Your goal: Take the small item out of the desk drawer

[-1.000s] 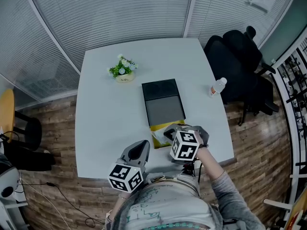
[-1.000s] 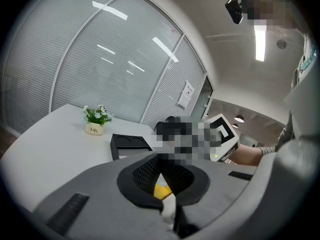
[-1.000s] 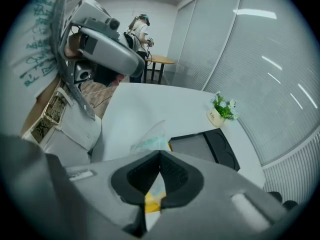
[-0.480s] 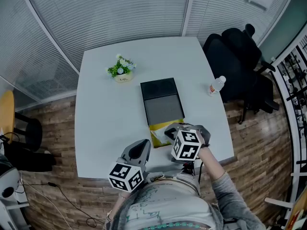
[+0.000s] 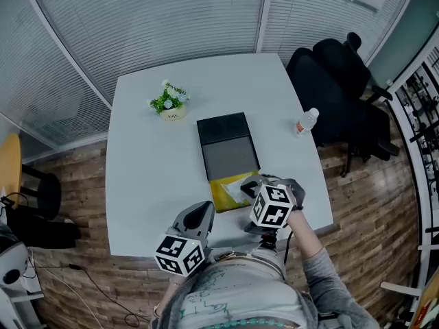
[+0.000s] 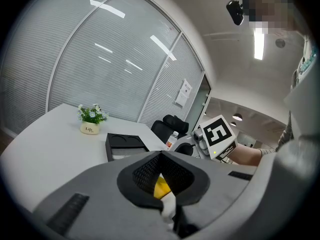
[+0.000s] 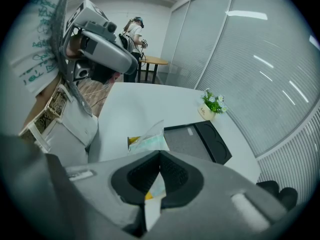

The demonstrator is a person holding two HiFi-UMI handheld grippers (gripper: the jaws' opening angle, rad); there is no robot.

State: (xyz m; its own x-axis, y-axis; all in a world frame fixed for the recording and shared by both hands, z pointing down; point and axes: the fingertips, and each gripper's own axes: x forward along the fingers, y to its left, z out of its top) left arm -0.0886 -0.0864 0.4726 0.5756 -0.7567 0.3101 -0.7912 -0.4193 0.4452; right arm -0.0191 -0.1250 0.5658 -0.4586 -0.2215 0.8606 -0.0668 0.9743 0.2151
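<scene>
on desk, flowerpot, bottle, black drawer box

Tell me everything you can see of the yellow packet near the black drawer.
The yellow packet is a flat, crinkly pouch: yellow, with a clear plastic part and something pale green inside. It sits over the white table at the near end of the black drawer. One edge is pinched in the shut right gripper, and a clear corner sticks up.

A clear crinkled packet sticks up over the pulled-out yellow drawer.
</scene>
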